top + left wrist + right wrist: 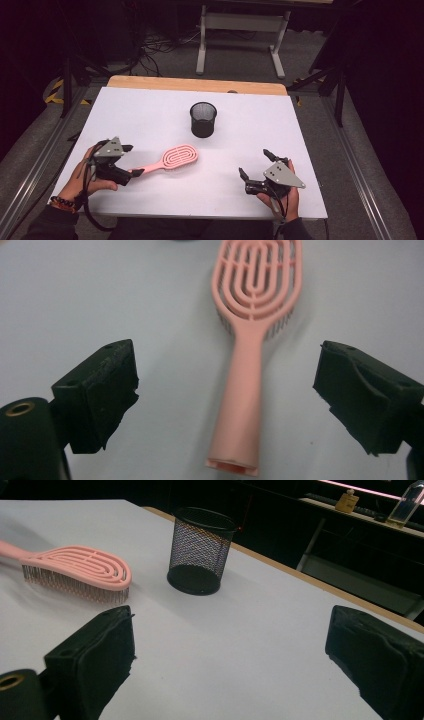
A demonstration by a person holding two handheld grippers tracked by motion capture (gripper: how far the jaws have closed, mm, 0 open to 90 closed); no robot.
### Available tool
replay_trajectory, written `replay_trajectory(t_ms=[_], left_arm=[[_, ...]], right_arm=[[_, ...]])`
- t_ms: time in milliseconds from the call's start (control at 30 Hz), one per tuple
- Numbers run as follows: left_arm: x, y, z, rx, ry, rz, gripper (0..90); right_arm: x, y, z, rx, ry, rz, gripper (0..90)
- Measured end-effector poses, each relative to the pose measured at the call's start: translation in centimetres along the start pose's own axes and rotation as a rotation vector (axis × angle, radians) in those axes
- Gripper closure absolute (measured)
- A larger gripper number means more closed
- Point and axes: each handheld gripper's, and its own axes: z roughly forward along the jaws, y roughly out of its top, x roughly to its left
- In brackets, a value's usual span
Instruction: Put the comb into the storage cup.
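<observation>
Between the spread jaws of the left tool (129,160), a pink hairbrush (250,340) lay flat on the white table (150,115), its handle end nearest the tool and untouched by either jaw. The brush rested bristles down, its slotted oval head pointing away from the left tool and toward the middle of the table. It looked like light, rigid moulded plastic, smooth enough to slip under a loose pinch; the narrow handle, just ahead of the open jaws, appeared the surest place to take hold, since the head was wide and its fine bristles would likely bend if squeezed. Off to that tool's side, the right tool (253,164) hovered low over bare table with its jaws also wide apart and nothing between them. Beyond the brush head, and ahead of the right tool, stood a black wire-mesh cup (201,550), upright and seemingly empty, well apart from the brush and probably light enough to tip if knocked.
</observation>
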Motion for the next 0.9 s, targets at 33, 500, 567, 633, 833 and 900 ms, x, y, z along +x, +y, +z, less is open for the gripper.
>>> replay_trajectory(t_ms=[33,500,567,633,833,900], left_arm=[[-0.1,0.3,0.4,0.025,-0.005,0.01,12.0],[0.0,2.8,3.5,0.245,-0.041,0.044,22.7],[-0.1,3.2,3.9,0.27,-0.034,0.067,27.3],[-0.1,3.5,4.2,0.272,-0.057,0.096,33.9],[0.1,4.1,5.1,0.323,-0.079,0.097,42.8],[0.2,4.2,5.3,0.334,-0.076,0.1,43.3]], right_arm=[[0.0,0.0,0.0,0.0,-0.001,-0.009,6.4],[-0.1,0.0,-0.1,0.009,-0.025,-0.005,7.7],[-0.1,0.0,0.0,0.013,-0.025,-0.011,7.7],[0.0,0.0,0.0,0.016,-0.025,-0.009,7.7],[-0.3,-0.1,0.0,0.018,-0.028,-0.003,8.0],[-0.2,-0.1,0.0,0.021,-0.025,-0.005,8.1]])
